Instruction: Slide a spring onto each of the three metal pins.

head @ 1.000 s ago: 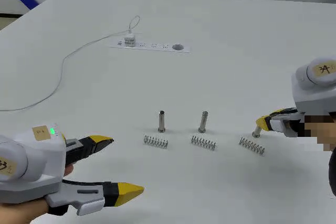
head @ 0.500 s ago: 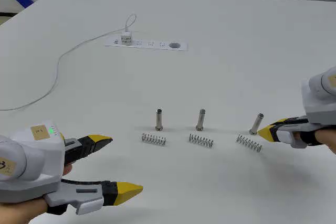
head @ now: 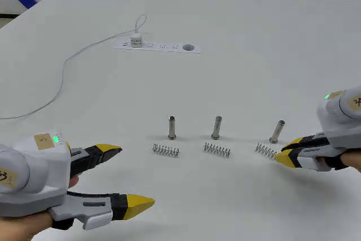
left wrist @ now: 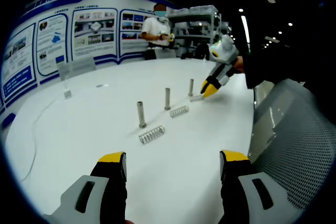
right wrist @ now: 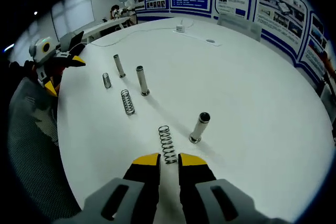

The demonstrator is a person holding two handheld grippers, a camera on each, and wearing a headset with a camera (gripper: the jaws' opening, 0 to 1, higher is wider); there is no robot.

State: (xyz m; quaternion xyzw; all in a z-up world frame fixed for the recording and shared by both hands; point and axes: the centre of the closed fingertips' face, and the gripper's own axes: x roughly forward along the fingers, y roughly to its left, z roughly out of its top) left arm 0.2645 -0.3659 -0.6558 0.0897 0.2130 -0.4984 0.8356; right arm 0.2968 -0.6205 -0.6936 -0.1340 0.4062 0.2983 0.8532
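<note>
As R gripper (head: 285, 152) has dropped from right pin (head: 277, 131) to spring (head: 264, 150) beside it, jaws slightly apart, grab's next; L gripper (head: 131, 175) gapes wide.

White table (head: 254, 43): pins (head: 172, 127), springs (head: 166, 150), power strip (head: 158, 46)

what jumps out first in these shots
Three upright pins stand in a row on the table, with a spring lying in front of each. The right hand-held gripper has its jaws close together around the right spring's near end. The left hand-held gripper hangs wide open at near left.
</note>
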